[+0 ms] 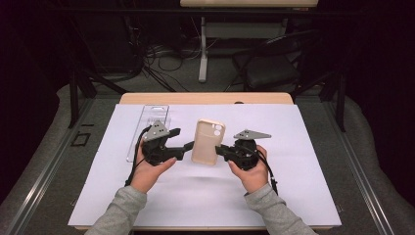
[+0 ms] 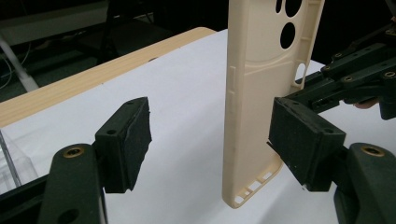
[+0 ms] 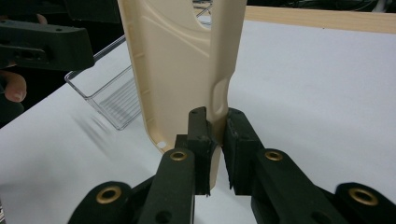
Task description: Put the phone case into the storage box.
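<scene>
Both of my hands sit closest, at the near edge of the table, and each one holds a gripper. On the left, my left gripper (image 1: 188, 146) has its jaws apart. Its pads (image 2: 128, 140) stand on either side of the phone case (image 1: 209, 142) but do not press it, and I can see a clear gap on the left pad's side. So this one has let go. Behind it, on the white paper (image 1: 293, 147), lies a clear plastic tray (image 1: 149, 127), well off to the left. In the middle, the cream phone case stands up on its short end, between the two grippers. On the right, my right gripper (image 1: 220, 149) is clamped tight on the edge of the case, with its pads (image 3: 201, 140) pinching the thin side wall near the bottom. I think this is the hand-over step: one tool lets go while the other keeps the case up. Next, I think I need to hold the right one steady so the case does not tip, and pull the left one clear without bumping it.
</scene>
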Demonstrator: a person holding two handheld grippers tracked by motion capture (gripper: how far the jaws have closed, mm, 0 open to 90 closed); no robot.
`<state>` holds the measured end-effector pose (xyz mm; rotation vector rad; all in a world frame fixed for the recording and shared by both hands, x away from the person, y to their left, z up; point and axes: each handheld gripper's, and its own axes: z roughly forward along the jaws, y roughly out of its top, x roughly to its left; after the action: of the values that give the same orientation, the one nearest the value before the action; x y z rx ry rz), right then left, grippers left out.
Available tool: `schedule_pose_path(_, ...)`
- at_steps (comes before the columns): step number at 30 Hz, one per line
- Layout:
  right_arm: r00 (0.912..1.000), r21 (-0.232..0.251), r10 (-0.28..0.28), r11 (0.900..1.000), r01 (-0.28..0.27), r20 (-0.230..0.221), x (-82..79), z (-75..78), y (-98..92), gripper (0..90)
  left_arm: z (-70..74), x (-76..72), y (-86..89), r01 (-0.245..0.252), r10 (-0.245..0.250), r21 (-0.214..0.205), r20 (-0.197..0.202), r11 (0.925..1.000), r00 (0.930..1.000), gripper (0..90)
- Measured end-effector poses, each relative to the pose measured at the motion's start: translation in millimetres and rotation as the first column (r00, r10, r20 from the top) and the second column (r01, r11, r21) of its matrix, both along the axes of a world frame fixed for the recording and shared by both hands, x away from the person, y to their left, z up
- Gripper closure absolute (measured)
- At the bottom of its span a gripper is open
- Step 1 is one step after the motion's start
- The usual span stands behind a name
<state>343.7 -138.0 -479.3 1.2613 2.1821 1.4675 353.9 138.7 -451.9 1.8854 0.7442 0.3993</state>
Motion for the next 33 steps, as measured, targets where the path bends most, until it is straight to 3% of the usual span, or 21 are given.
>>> schedule_pose_path(15, 0.9999, -0.038, 0.003, 0.9993, -0.002, 0.01, -1.4, -0.1, 3.3, 81.9, 1.3, -0.9, 0.2, -0.001, 0.001, 0.005, 0.011, 1.0, 0.9999, 29.5)
schedule_pose_path(33, 0.9997, -0.135, 0.025, 0.9906, -0.024, 0.004, -3.9, -1.7, 12.9, 81.9, 3.6, -3.5, -2.0, -0.002, 0.001, 0.044, 0.03, 0.999, 0.9995, 31.0)
